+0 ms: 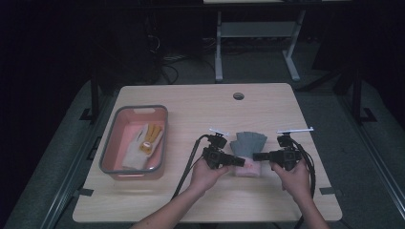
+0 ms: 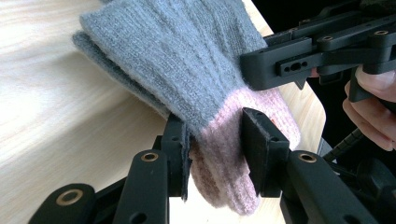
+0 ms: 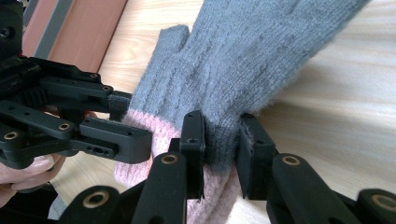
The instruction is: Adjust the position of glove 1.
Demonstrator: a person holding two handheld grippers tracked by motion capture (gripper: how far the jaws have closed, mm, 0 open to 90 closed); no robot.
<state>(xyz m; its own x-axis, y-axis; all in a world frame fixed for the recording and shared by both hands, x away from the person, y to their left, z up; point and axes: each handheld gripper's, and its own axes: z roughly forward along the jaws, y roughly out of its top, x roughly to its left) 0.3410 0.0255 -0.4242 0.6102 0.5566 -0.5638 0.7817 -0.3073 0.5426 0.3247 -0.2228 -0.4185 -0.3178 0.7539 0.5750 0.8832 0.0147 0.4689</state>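
Over the near middle of the desk (image 1: 200, 109), a fuzzy knitted glove (image 1: 248, 144), grey with a pink cuff, hangs between both tools: the left tool (image 2: 215, 154) and right tool (image 3: 222, 151) each clench its cuff edge. No readable label shows.

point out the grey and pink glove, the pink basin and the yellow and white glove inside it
grey and pink glove (image 2: 187, 60), left gripper view, on its grey knit body
pink basin (image 1: 125, 113), high view, on its far grey rim
yellow and white glove (image 1: 152, 135), high view, on its yellow part
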